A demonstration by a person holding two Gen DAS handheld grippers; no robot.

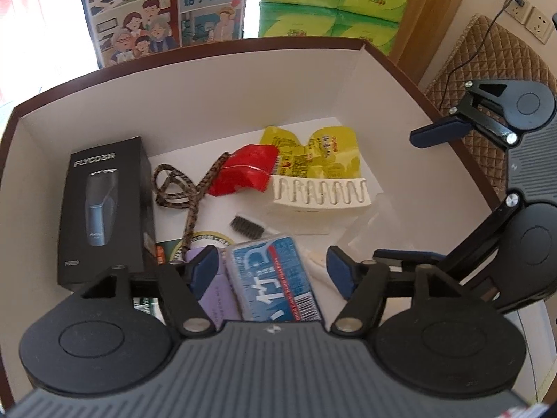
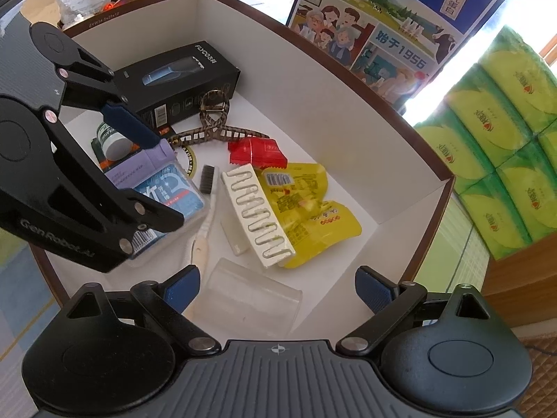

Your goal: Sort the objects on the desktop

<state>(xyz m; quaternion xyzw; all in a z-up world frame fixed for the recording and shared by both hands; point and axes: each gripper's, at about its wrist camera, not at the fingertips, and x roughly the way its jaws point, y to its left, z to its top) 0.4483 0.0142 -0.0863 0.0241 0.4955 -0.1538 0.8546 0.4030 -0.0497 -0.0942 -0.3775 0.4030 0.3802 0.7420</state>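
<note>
A white-lined cardboard box with a brown rim holds the objects. My left gripper hangs open over a blue floss box and a purple box. My right gripper is open above a clear plastic cup lying on its side. Further in lie a black shaver box, a leopard-print hair claw, a red packet, yellow packets, a white hair clip and a black-bristled toothbrush. Neither gripper holds anything.
A milk carton with cartoon print and stacked green tissue packs stand behind the box. A quilted brown cushion with a black cable lies to the right. A small round jar sits under the left gripper.
</note>
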